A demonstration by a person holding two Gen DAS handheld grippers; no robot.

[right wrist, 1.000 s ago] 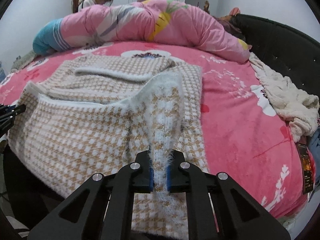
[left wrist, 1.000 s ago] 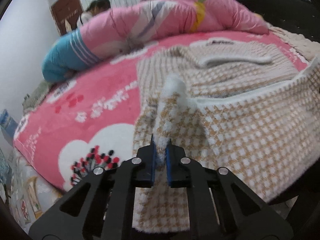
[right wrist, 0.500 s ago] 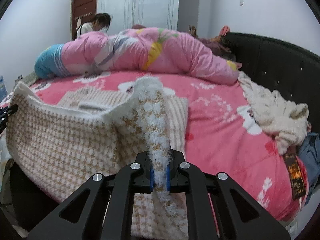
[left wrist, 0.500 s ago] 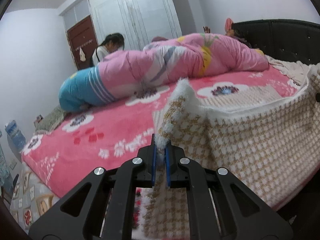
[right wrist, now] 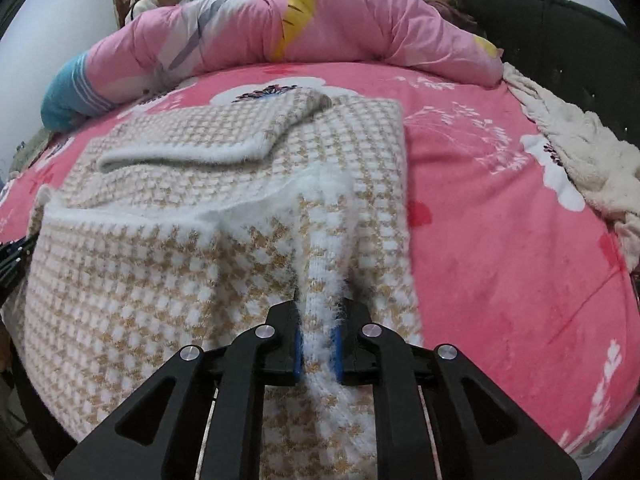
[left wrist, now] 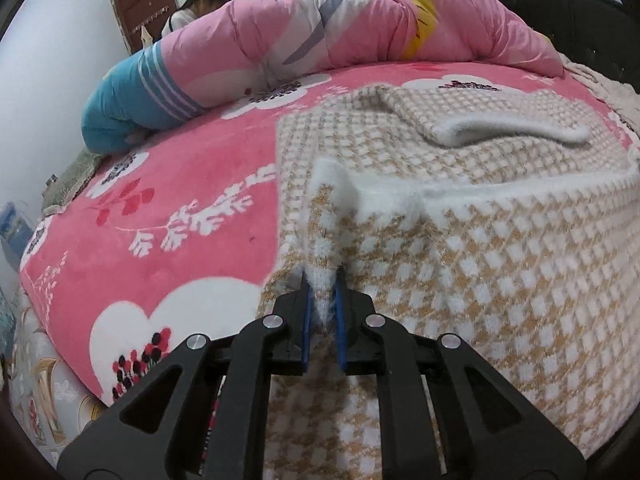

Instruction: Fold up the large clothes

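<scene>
Pink floral bed (right wrist: 500,208) carries checked sweater (right wrist: 168,280), rolled quilt (right wrist: 340,28).

No writing, label, brand or number can be read in either view. The pink bedspread (left wrist: 168,168) carries only flower and leaf patterns, and the sweater (right wrist: 160,280) only a check.

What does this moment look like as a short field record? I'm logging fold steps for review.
garment: checked beige-and-white fuzzy sweater, lower part doubled up over itself
surface: pink floral bed cover
left gripper: jaws opening, white hem between them
right gripper: jaws opening, hem between them
sleeve: folded across the chest
behind: rolled pink quilt
far right: cream fleece
</scene>
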